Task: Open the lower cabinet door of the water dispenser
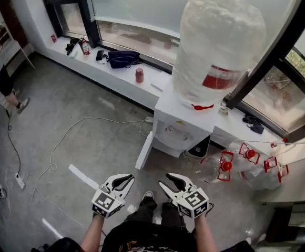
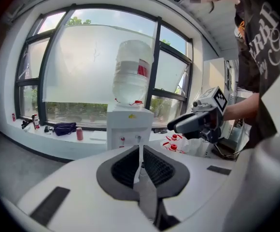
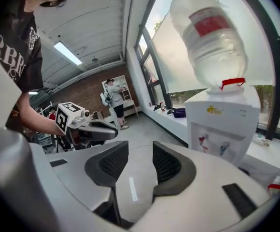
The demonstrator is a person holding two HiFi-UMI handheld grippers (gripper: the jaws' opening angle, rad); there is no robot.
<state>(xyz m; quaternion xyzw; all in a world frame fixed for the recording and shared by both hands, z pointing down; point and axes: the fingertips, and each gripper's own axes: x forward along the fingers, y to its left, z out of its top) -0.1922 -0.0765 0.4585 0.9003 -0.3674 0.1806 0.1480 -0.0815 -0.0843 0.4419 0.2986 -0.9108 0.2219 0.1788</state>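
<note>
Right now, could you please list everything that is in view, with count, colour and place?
dispenser: 1, white, against the sill
bottle: 1, clear with red label, upside down on the dispenser
door: 1, white, looks swung open at the dispenser's lower left
jugs: at least three, clear with red tops, on the floor right of the dispenser
can: 1, red, on the sill
bag: 1, dark blue, on the sill
cable: 1, white, across the floor
left gripper: 1, white, fingers together, nothing between
right gripper: 1, white, fingers apart, nothing between
</note>
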